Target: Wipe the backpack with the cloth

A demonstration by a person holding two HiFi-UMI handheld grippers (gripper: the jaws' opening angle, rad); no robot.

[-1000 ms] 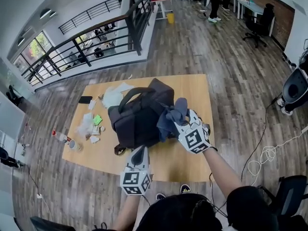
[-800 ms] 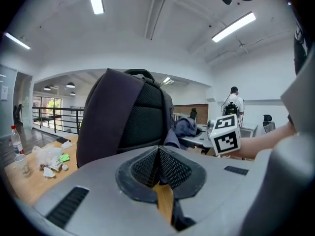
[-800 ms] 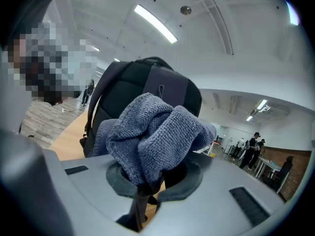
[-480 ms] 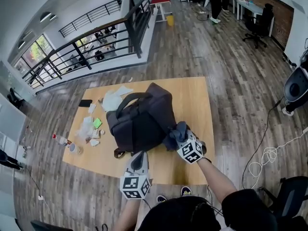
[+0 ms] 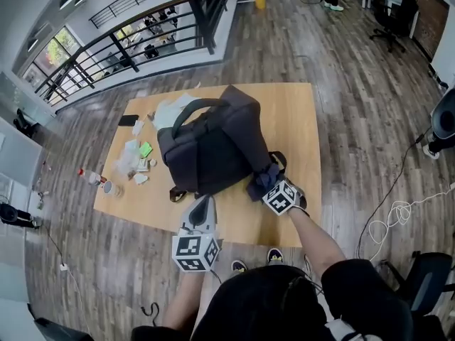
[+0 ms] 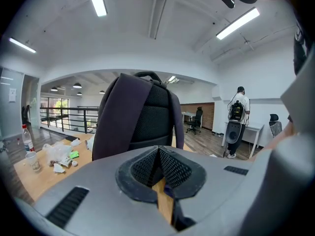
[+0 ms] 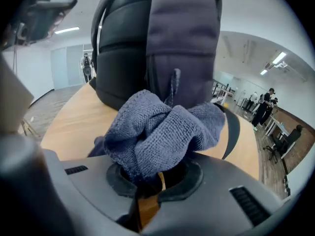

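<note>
**Backpack** (image 5: pixel 213 148): dark, upright near the middle of the surface (image 5: pixel 291 119), top handle up. It likely stands this way so its sides are open to wiping.

**Cloth** (image 7: pixel 162 129): blue-grey knit, bunched into a wad. It sits low at the backpack's near right corner and appears to touch the fabric there. A wad probably gives a firm pad to rub with.

**Right tool** (image 7: pixel 157 178): jaws pinching the cloth at its gathered root, with the wad bulging out in front. It points down at the backpack's base, so a stroke seems to be ending or turning here.

**Left tool** (image 6: pixel 158 161): jaws pressed together with nothing between them. It is held off the near edge of the surface, facing the backpack's padded back panel but apart from it. It looks held in reserve and could steady the bag if it tips.

**Surface**: pale wood, rectangular. The left end holds crumpled wrappers (image 5: pixel 129 163), a bottle (image 5: pixel 89 178), a cup (image 5: pixel 109 187) and a phone (image 5: pixel 128 120), all well apart from the wiping side. The right end is bare.

**Room**: plank floor (image 5: pixel 341 84), open-plan. A black railing (image 5: pixel 128 45) stands beyond the surface, and a pale cable (image 5: pixel 387 219) loops on the floor at right. There are desks, chairs and people at the far end.
</note>
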